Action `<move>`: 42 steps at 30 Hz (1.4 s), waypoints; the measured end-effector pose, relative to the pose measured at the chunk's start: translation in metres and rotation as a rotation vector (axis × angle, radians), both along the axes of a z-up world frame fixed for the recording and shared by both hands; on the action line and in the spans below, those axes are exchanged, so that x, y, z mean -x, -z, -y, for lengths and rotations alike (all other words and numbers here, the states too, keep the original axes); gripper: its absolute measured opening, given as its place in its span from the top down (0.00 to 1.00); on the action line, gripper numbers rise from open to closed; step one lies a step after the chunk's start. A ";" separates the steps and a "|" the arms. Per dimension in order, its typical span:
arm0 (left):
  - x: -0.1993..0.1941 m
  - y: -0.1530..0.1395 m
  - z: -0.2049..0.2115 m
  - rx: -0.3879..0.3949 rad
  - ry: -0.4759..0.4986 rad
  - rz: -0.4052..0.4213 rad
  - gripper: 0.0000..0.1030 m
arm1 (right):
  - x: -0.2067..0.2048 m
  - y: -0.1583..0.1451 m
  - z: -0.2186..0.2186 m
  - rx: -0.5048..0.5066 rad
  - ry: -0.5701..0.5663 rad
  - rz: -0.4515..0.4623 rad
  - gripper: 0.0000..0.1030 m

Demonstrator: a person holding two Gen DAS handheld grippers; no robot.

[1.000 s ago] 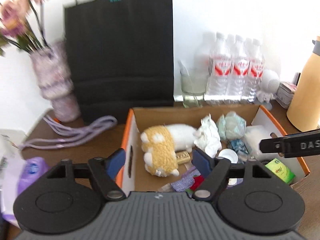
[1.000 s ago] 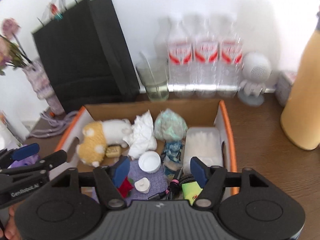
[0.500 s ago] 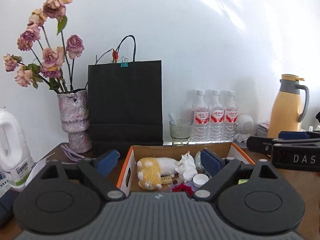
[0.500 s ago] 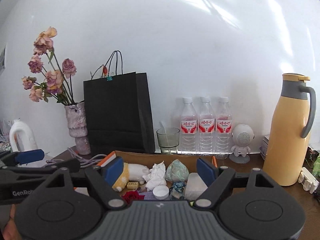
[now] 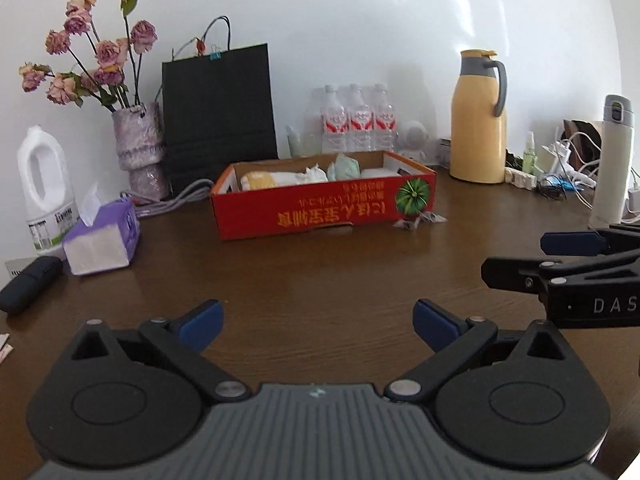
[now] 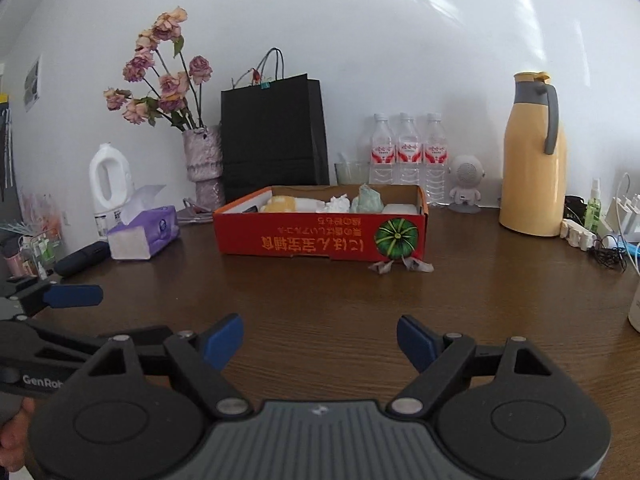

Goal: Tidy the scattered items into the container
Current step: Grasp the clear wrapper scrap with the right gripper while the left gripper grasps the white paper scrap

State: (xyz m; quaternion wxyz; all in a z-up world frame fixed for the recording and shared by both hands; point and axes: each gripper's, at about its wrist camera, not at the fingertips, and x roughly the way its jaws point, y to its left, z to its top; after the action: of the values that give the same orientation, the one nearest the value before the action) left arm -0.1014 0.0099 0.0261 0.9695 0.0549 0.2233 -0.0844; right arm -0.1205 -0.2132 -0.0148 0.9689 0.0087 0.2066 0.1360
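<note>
A red cardboard box (image 5: 320, 212) (image 6: 312, 238) stands on the brown table, holding a yellow-white plush toy (image 6: 280, 204), crumpled tissues (image 6: 338, 203) and other small items. Crumpled wrappers (image 6: 400, 266) (image 5: 418, 222) lie on the table at its front right corner. My left gripper (image 5: 318, 322) is open and empty, well back from the box. My right gripper (image 6: 320, 338) is open and empty too, also well back; it shows at the right in the left wrist view (image 5: 560, 264).
A purple tissue pack (image 5: 102, 238), white jug (image 5: 46, 188), flower vase (image 5: 140, 148), black paper bag (image 5: 218, 114), water bottles (image 6: 406, 152), a yellow thermos (image 6: 534, 160), a white flask (image 5: 614, 160) and chargers with cables (image 5: 568, 174) ring the table. A dark case (image 5: 30, 284) lies at left.
Both grippers have pulled back and away from above the box; the view went from looking down into the box to seeing its front side across the table.
</note>
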 end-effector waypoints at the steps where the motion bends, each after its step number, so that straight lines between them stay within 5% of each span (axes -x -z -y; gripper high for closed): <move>1: -0.006 0.001 0.000 0.005 -0.007 -0.009 0.00 | -0.006 -0.001 0.003 0.012 0.016 -0.003 0.20; 6: -0.047 -0.001 0.003 0.045 0.000 -0.050 0.00 | -0.087 -0.008 0.034 0.011 0.112 -0.056 0.23; 11: -0.094 -0.002 0.014 0.088 0.013 -0.087 0.00 | -0.194 0.000 0.039 0.017 0.076 -0.168 0.25; 17: -0.125 0.003 0.025 0.073 0.036 -0.114 0.00 | -0.263 0.019 0.033 0.047 0.085 -0.267 0.42; 22: -0.156 0.004 0.047 0.048 0.104 -0.127 0.11 | -0.267 0.034 0.036 0.042 0.071 -0.292 0.72; 25: -0.180 0.006 0.068 0.042 0.161 -0.157 0.25 | -0.263 0.033 0.043 0.023 0.046 -0.298 0.79; 32: -0.229 0.014 0.118 0.045 0.212 -0.193 0.34 | -0.237 0.025 0.087 -0.142 0.100 -0.248 0.86; 35: -0.241 0.023 0.130 0.027 0.199 -0.189 0.48 | -0.230 0.020 0.104 -0.197 0.117 -0.205 0.88; 39: -0.251 0.032 0.132 0.051 0.185 -0.221 0.80 | -0.232 0.019 0.115 -0.255 0.121 -0.218 0.89; 42: -0.247 0.031 0.129 0.065 0.206 -0.207 0.87 | -0.231 0.014 0.119 -0.301 0.094 -0.209 0.89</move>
State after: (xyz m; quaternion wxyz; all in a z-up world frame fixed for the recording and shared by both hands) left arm 0.1459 -0.1193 -0.0050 0.9289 0.0371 0.3122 -0.1959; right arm 0.1100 -0.3322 -0.0291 0.9352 0.1774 0.2826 0.1185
